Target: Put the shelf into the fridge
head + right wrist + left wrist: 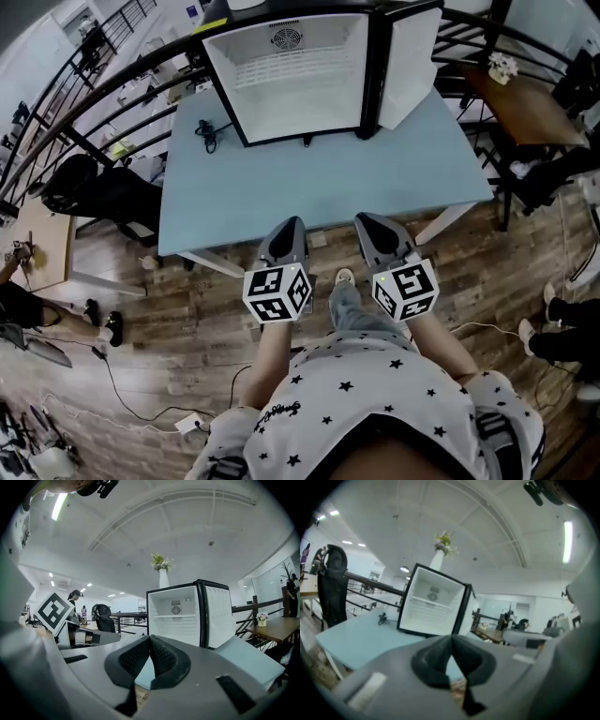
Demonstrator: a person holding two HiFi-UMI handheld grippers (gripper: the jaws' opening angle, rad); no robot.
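A small fridge [281, 94] stands open at the far side of the light blue table [319, 183], its door [410, 61] swung out to the right. A white shelf [286, 70] spans the upper inside of the fridge [176, 620]. My left gripper [287, 226] and right gripper [367, 221] hover side by side over the table's near edge, pointing at the fridge [433, 604]. Both are shut with nothing between the pads. The left gripper [452, 637] and right gripper [150, 637] show their pads pressed together.
A black cable bundle [208, 131] lies on the table left of the fridge. A vase of flowers [161, 571] stands on the fridge top. A black chair [94, 187] is at the left, a wooden table [530, 112] at the right, a railing behind.
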